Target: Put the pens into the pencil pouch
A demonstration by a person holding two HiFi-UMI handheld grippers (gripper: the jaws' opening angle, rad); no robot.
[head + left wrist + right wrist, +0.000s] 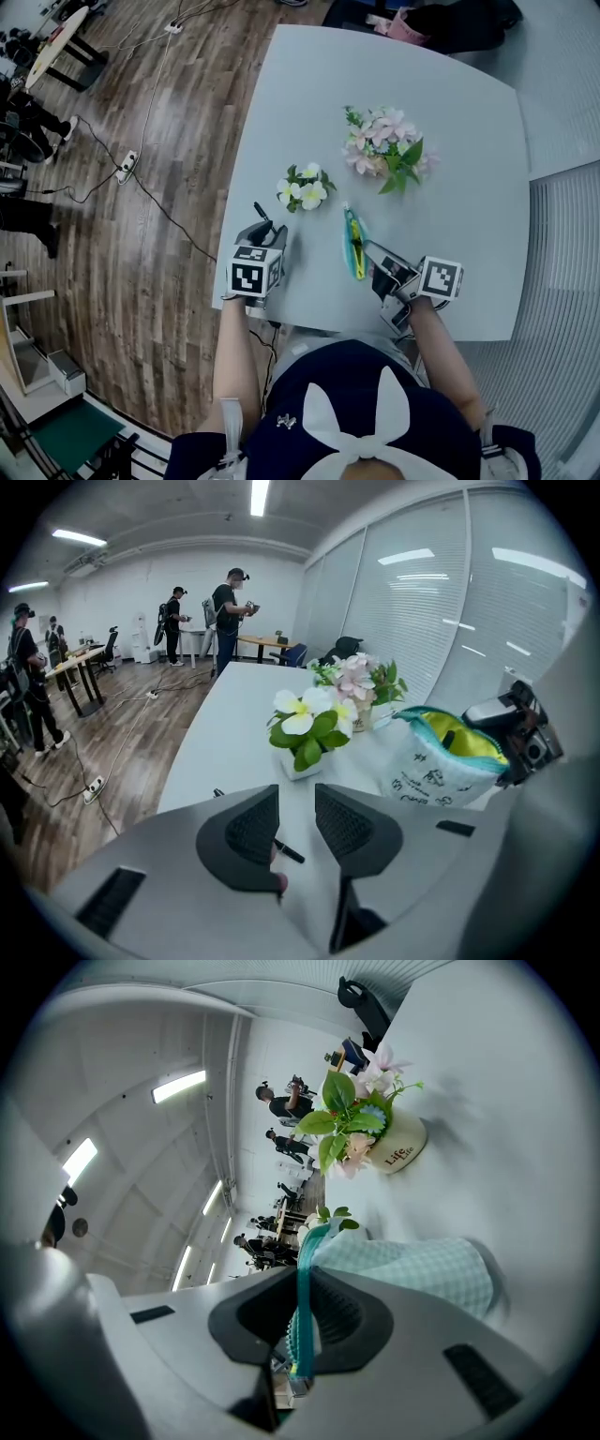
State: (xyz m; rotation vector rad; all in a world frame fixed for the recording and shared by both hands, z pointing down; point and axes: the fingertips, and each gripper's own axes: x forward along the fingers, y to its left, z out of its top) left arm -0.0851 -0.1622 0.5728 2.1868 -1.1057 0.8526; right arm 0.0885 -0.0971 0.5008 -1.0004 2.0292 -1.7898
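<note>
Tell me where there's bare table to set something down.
Bare: the table beyond the pink flowers, and its right edge past the pouch. Crowded: the near edge, with white flowers, pen, pouch, left gripper, right gripper.

A pale mint checked pencil pouch [354, 246], with a teal zip and yellow lining, stands mouth-up and open near the near edge of the white table [422, 84]. Its near end is pinched in the right gripper [377, 257]. A slim black pen [289, 853] lies flat toward the near left corner, apart from the pouch.
</note>
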